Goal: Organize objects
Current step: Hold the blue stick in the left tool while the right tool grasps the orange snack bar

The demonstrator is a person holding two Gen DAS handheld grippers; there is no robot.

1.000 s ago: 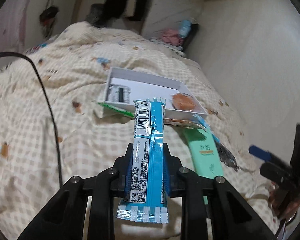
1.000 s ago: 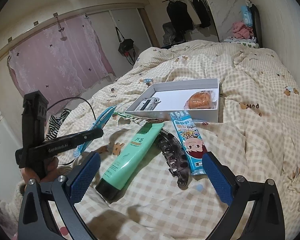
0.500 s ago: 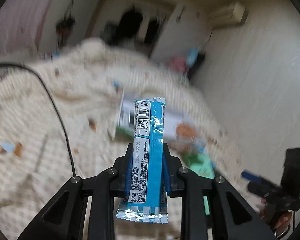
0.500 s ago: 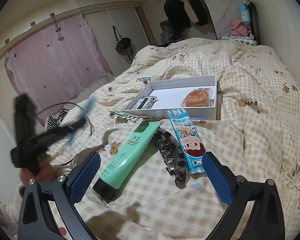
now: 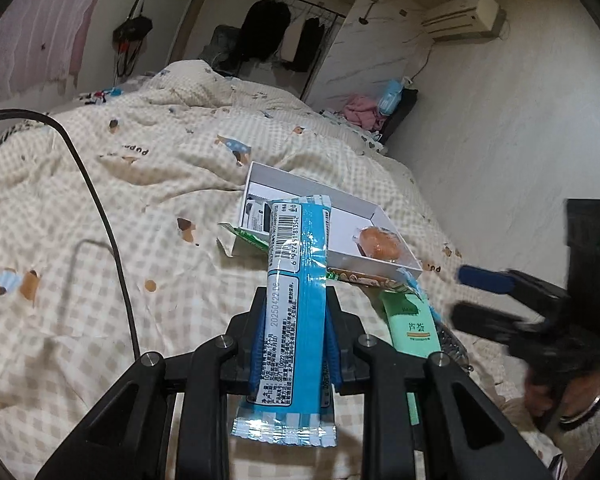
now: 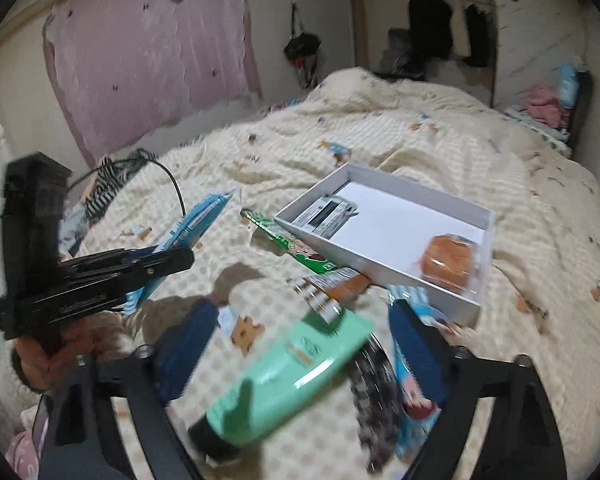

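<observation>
**Blue packet gripped on the left, right jaws narrowing over the green tube**

Left wrist view: your left gripper (image 5: 296,340) is clenched on a long, flat blue snack packet (image 5: 294,300), glossy film with a barcode panel and a crimped, striped end hanging below the pads. The packet stands nearly upright between the ribbed blue pads (image 5: 257,344), its top edge overlapping the view of the white box (image 5: 396,266). That box is shallow, stiff card with straight walls, resting on the soft, rumpled checked quilt (image 5: 100,240). Inside it lie a round orange wrapped bun (image 5: 380,242) in the near right corner and a small printed pack (image 5: 258,216) at the left end. A green packet (image 5: 244,234) pokes from under the box. A smooth mint-green tube (image 5: 414,328) lies just right of your gripper. Your right gripper (image 5: 484,300) shows blurred at the right edge.

Right wrist view: your right gripper (image 6: 300,344) has its jaws closing, still spread; the mint tube (image 6: 296,372) lies slanted between them, and blur hides whether the pads touch it. A dark hair claw (image 6: 374,396) and a cartoon-printed blue packet (image 6: 414,400) lie by the right pad. The box (image 6: 380,258) sits just beyond, bun (image 6: 446,262) in its near corner. Your left gripper (image 6: 180,258) holds its packet (image 6: 198,222) at the left.
</observation>
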